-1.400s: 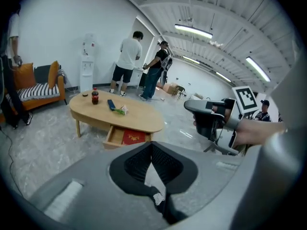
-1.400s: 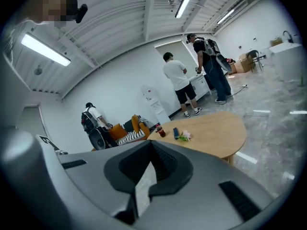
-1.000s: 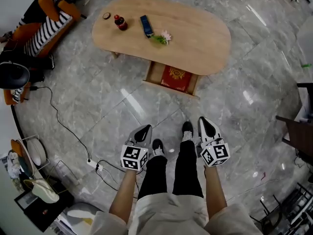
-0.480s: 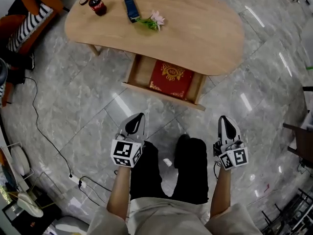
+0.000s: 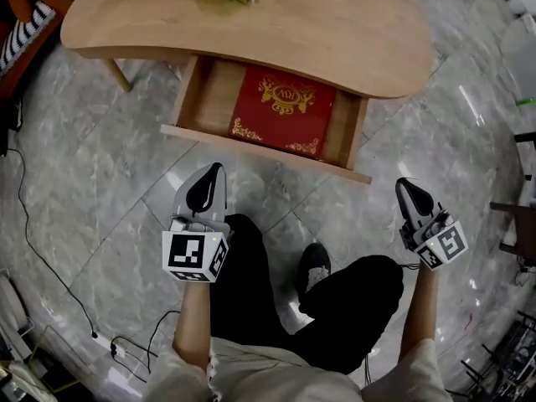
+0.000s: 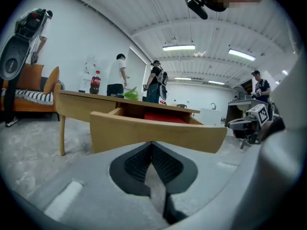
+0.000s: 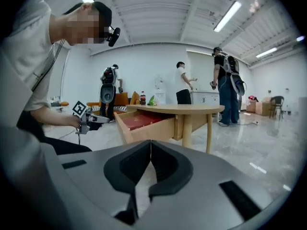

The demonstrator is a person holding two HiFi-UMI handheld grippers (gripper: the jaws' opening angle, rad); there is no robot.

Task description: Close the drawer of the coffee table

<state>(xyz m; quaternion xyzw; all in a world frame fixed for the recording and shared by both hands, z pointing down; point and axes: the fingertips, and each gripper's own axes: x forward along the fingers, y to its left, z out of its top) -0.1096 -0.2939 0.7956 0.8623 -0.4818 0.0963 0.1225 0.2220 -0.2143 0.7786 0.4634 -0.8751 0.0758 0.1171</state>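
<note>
Upper centre, the stiff wooden drawer (image 5: 266, 151) holding a red book (image 5: 283, 111) should probably slide lightly if pushed mid-front; left gripper (image 5: 211, 178) and right gripper (image 5: 409, 194), both clenched empty, sit below it.

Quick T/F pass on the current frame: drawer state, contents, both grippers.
1. The drawer of the light wooden coffee table is fully shut. False: it stands pulled out and open.
2. A flat red item with gold ornament lies inside the drawer. True.
3. The left hand-held gripper is clamped on the drawer's front panel. False: its jaws are together on nothing, and the head view shows it short of the panel.
4. The right hand-held gripper has its jaws together with nothing between them. True.
5. The right hand-held gripper is reaching into the drawer. False: it hangs over the floor, right of the drawer.
</note>
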